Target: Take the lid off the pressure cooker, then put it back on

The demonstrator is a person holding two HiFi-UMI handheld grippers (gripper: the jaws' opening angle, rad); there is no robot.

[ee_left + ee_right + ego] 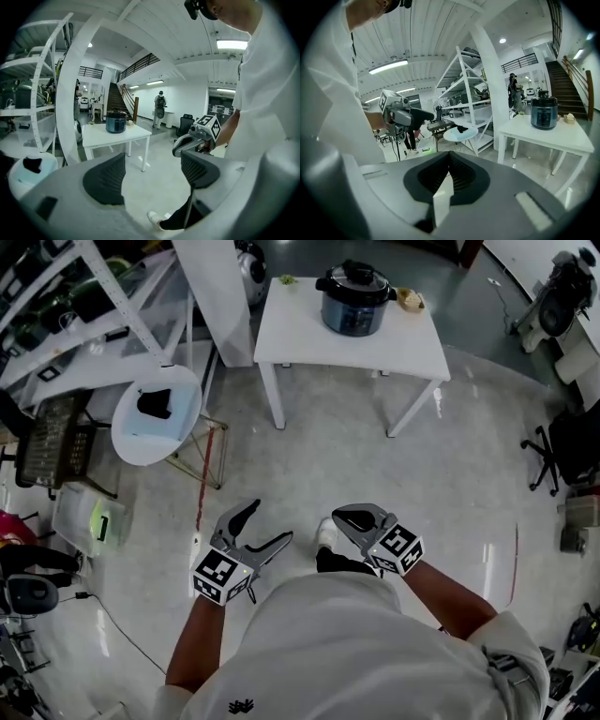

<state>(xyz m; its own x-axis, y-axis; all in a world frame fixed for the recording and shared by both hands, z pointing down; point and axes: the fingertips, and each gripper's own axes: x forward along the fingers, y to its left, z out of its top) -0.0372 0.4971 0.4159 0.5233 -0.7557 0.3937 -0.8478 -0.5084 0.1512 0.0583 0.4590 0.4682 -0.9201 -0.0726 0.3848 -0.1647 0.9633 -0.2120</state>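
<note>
The dark pressure cooker (354,298) stands with its black lid (356,277) on, at the back of a white table (300,334) far ahead of me. It also shows small in the left gripper view as the cooker (116,122) and in the right gripper view as the cooker (543,112). Both grippers are held close to my body, well away from the table. My left gripper (270,521) has its jaws wide apart with nothing between them; its ribbed pads (105,180) frame bare floor. My right gripper (339,517) is shut, pads together (449,176), holding nothing.
A white pillar (225,296) and metal shelving (75,306) stand left of the table. A round white side table (183,423) with a black item sits at left, beside a wire cart (52,442). A small bowl (410,300) is next to the cooker. Office chair (562,446) at right.
</note>
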